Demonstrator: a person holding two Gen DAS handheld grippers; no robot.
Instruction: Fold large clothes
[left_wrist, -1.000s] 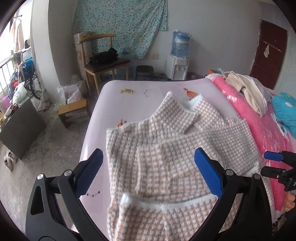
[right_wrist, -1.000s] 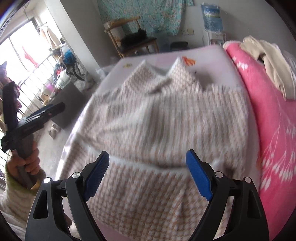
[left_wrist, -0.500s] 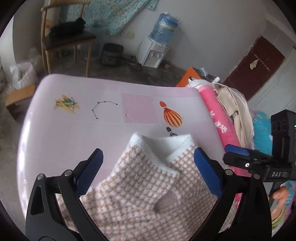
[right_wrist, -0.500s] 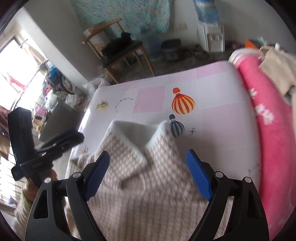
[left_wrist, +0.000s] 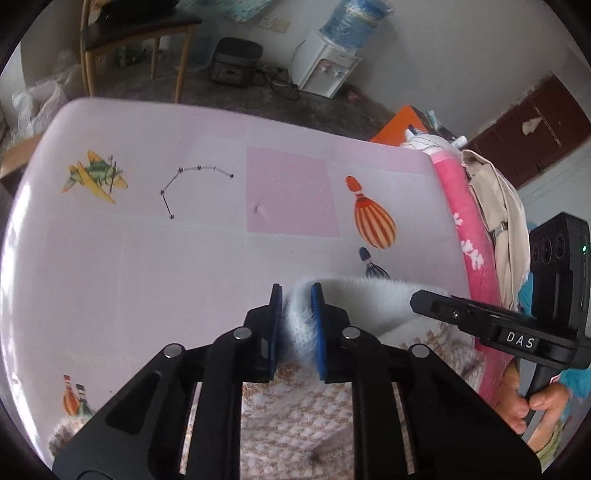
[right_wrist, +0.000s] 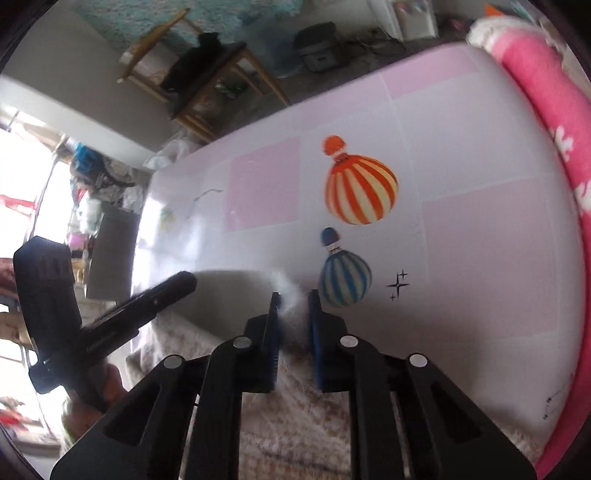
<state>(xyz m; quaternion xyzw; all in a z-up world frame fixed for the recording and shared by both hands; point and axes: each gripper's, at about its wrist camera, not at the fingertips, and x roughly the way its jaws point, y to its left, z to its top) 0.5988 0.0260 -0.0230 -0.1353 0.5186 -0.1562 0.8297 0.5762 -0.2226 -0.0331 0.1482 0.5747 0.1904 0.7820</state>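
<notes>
With both sets of fingers having just closed, the left gripper (left_wrist: 297, 295) and right gripper (right_wrist: 293, 302) each pinch only the fuzzy white edge of the sweater (left_wrist: 295, 417) lying on the pink bed sheet (left_wrist: 147, 258). Such shallow bites on fluffy knit could slip once lifted, dropping one corner and skewing the fold; uneven pulls would also drag the stacked layers apart.

- Sweater (left_wrist: 295, 417): beige-and-white houndstooth knit with a fuzzy white edge band, lying at six o'clock on the pale pink sheet.
- Its white band is bunched and lifted at both corners, spanning between them.
</notes>
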